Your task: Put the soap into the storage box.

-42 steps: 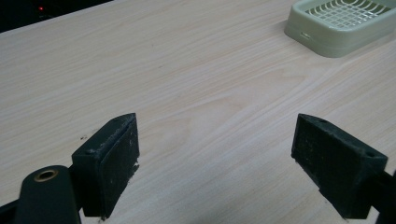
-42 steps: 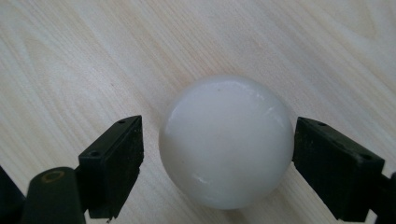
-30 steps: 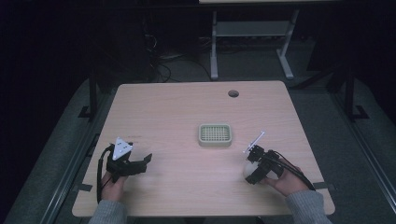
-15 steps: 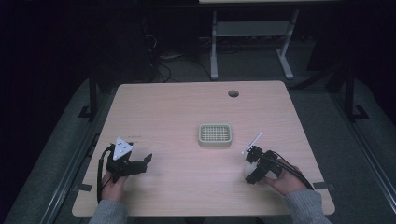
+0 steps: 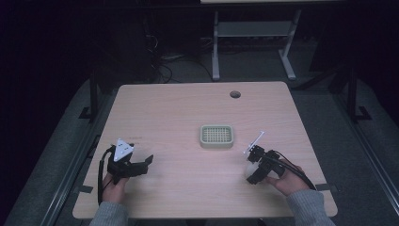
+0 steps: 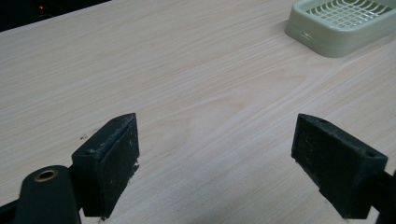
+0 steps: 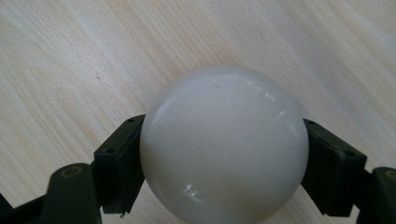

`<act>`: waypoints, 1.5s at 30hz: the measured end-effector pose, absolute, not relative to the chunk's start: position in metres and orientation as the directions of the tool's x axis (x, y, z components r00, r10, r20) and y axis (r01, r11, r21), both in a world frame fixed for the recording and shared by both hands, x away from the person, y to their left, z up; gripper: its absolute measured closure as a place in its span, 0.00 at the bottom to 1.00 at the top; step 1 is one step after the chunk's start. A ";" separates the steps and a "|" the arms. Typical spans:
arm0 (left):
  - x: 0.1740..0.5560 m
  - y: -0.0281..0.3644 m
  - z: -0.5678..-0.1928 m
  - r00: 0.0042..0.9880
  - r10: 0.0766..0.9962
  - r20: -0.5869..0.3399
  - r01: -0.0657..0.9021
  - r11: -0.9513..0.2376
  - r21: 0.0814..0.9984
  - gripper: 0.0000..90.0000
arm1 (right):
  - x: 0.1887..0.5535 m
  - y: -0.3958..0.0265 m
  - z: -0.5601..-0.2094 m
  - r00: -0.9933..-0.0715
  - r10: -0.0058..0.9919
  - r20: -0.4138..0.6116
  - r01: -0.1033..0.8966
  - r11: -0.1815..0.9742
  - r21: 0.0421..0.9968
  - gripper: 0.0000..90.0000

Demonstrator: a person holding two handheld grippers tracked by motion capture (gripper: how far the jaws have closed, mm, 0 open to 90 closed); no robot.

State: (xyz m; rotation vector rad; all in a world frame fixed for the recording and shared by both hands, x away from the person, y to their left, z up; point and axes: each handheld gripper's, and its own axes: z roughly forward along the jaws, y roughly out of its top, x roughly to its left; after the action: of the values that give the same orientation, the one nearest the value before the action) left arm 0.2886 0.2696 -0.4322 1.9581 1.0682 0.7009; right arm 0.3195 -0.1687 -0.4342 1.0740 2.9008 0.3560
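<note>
While a white ball [image 7: 224, 149] is clamped in the right gripper [image 5: 254, 165] right of the green slotted tray [image 5: 216, 136], the left gripper [image 5: 136, 165] is held released left of it above the surface [image 5: 188, 108].

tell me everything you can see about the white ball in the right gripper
The white ball is smooth, round and glossy, hard plastic or something like it by its look, with small highlights and a few faint scuffs on its surface. It sits between the two black jaws of the right gripper, which press on its left and right sides. Light wooden table shows behind it. In the high view it is a pale spot at the gripper's tip, near the table's front right, nearer the person than the green tray.
</note>
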 end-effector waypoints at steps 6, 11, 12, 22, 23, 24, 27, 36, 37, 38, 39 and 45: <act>0.289 0.268 -0.433 0.490 0.867 0.090 0.433 -0.332 0.838 0.17 | 0.320 -0.169 -0.429 -0.761 0.645 0.065 0.640 0.731 0.237 0.26; 0.289 0.268 -0.433 0.493 0.865 0.096 0.429 -0.338 0.838 0.16 | 0.322 -0.169 -0.426 -0.763 0.643 0.067 0.638 0.731 0.243 0.26; 0.289 0.268 -0.433 0.490 0.867 0.087 0.432 -0.329 0.840 0.16 | 0.323 -0.169 -0.425 -0.761 0.644 0.073 0.640 0.728 0.246 0.26; 0.289 0.267 -0.433 0.490 0.867 0.087 0.437 -0.331 0.836 0.16 | 0.326 -0.168 -0.417 -0.769 0.635 0.075 0.630 0.731 0.263 0.26; 0.289 0.267 -0.433 0.491 0.867 0.085 0.436 -0.329 0.837 0.16 | 0.326 -0.168 -0.416 -0.767 0.637 0.075 0.632 0.730 0.261 0.26; 0.289 0.267 -0.433 0.490 0.867 0.087 0.435 -0.330 0.837 0.16 | 0.327 -0.169 -0.415 -0.769 0.635 0.076 0.630 0.731 0.262 0.26; 0.289 0.267 -0.433 0.491 0.867 0.087 0.435 -0.331 0.837 0.16 | 0.329 -0.169 -0.414 -0.767 0.637 0.075 0.631 0.730 0.263 0.26; 0.289 0.267 -0.433 0.491 0.867 0.086 0.438 -0.331 0.836 0.16 | 0.335 -0.162 -0.407 -0.775 0.627 0.074 0.621 0.736 0.268 0.26; 0.289 0.267 -0.433 0.491 0.867 0.085 0.438 -0.331 0.836 0.16 | 0.336 -0.162 -0.407 -0.776 0.626 0.075 0.620 0.736 0.270 0.26; 0.289 0.267 -0.433 0.491 0.867 0.087 0.438 -0.333 0.835 0.16 | 0.336 -0.161 -0.406 -0.776 0.626 0.080 0.621 0.736 0.268 0.26; 0.289 0.267 -0.433 0.492 0.866 0.087 0.440 -0.333 0.834 0.17 | 0.337 -0.160 -0.405 -0.779 0.623 0.072 0.617 0.740 0.268 0.26; 0.290 0.266 -0.433 0.494 0.864 0.092 0.438 -0.339 0.832 0.16 | 0.340 -0.157 -0.401 -0.785 0.614 0.076 0.609 0.745 0.274 0.26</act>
State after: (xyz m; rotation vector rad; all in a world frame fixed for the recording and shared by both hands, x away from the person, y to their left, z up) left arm 0.2899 0.2661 -0.4334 1.9605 1.0728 0.6943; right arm 0.3402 -0.1574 -0.4013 1.0224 2.9164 0.4471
